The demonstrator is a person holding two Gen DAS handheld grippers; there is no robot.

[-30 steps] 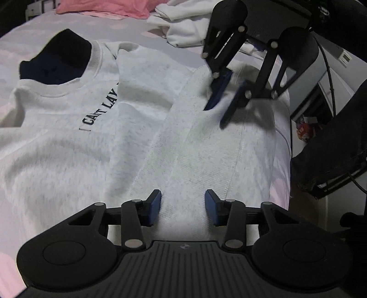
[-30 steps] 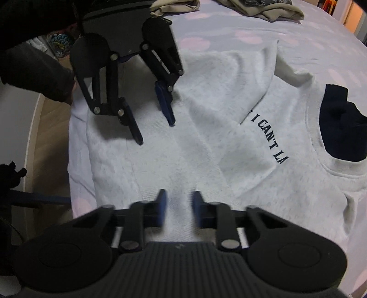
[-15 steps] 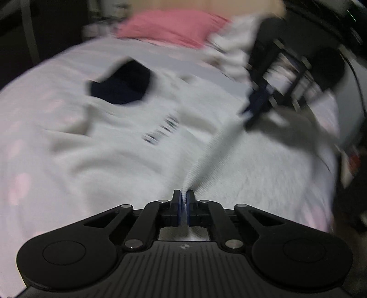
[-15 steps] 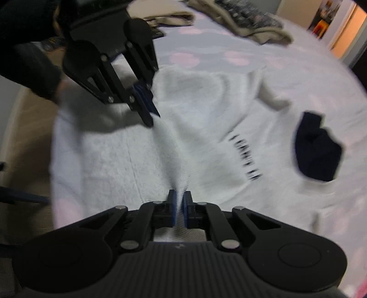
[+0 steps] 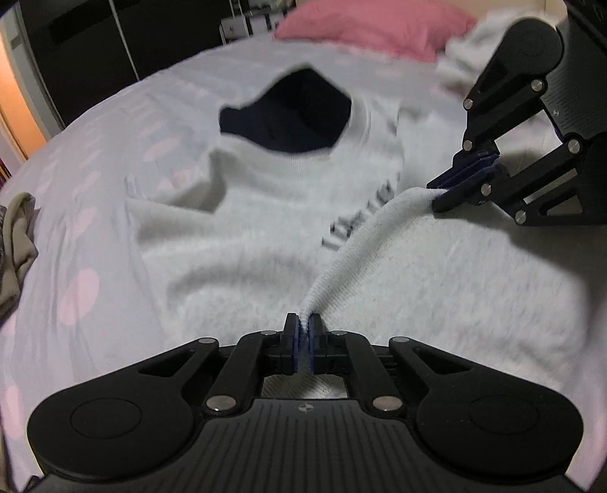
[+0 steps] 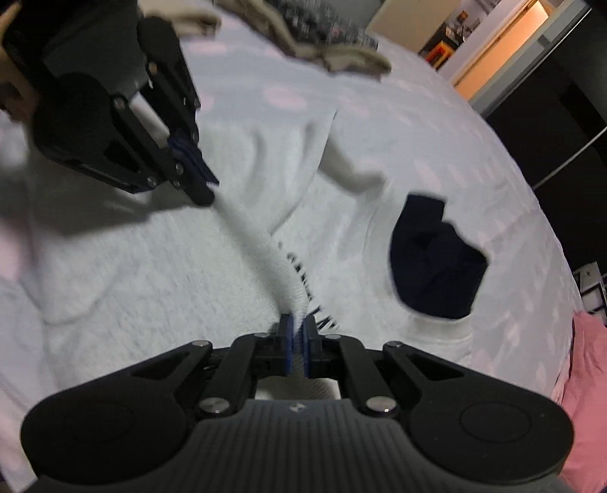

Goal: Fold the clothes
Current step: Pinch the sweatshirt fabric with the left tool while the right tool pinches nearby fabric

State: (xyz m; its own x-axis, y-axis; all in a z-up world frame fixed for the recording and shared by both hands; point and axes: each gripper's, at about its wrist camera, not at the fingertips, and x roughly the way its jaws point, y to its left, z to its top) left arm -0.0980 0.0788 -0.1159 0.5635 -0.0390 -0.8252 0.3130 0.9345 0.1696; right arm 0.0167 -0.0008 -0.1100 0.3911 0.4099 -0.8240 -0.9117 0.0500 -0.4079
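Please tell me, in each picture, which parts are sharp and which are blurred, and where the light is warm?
Left wrist view: the left tongs are sharp, the sweatshirt and its lettering smear; an orange glow at the left edge. Right wrist view: the right tongs are sharp, the ribbed hem streaks; a warm doorway upper right.

Sweatshirt lettering blurred, unreadable, partly hidden behind raised hem; pink pillow cut off.

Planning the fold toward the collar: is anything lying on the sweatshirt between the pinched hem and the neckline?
Nothing visible. Both hand-held grippers pinch the hem; the sweatshirt up to the neckline lies bare.
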